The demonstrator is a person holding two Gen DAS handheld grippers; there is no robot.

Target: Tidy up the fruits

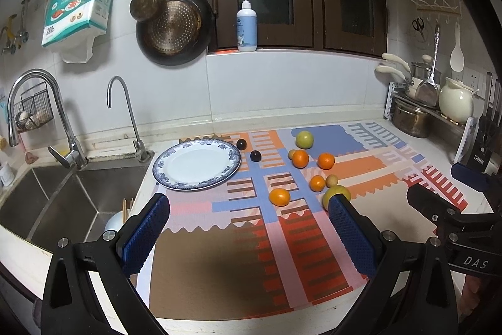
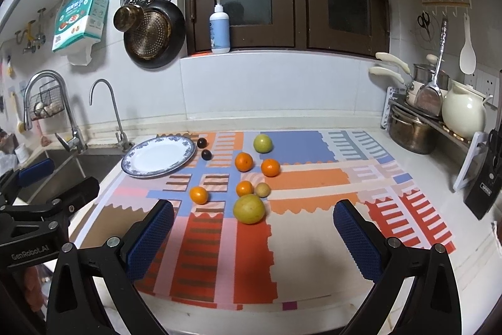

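Kitchen counter, patterned mat (image 2: pixel 313 178) spread across it, sink (image 1: pixel 56 197) at the left of both frames.

Item 1: left gripper (image 1: pixel 251 228), low in the left wrist frame, its blue-padded fingers (image 1: pixel 147 234) spread wide with nothing between them, held above the near part of the mat.

Item 2: right gripper (image 2: pixel 254 237), low in the right wrist frame, likewise parted and holding nothing.

Item 3: blue-rimmed white plate (image 2: pixel 188 146), bare, at the mat's left end beside the sink, centre left of the frame.

Item 4: 2 dark plums (image 2: pixel 202 142), just right of the plate, close together.

Item 5: 4 oranges; 2 side by side mid-mat (image 2: pixel 244 161), 1 smaller orange (image 2: pixel 244 188) nearer, 1 lone orange (image 2: pixel 199 194) further left.

Item 6: far green-yellow citrus (image 2: pixel 262 143), beyond the orange pair; near green-yellow citrus (image 2: pixel 249 208), largest in the frame, just ahead of the right gripper.

Item 7: small yellowish fruit (image 2: pixel 262 190), touching the smaller orange; a second (image 1: pixel 292 154) showed beside the orange pair in the left wrist frame.

Item 8: soap pump bottle (image 2: pixel 219 30) on the window ledge, upper centre.
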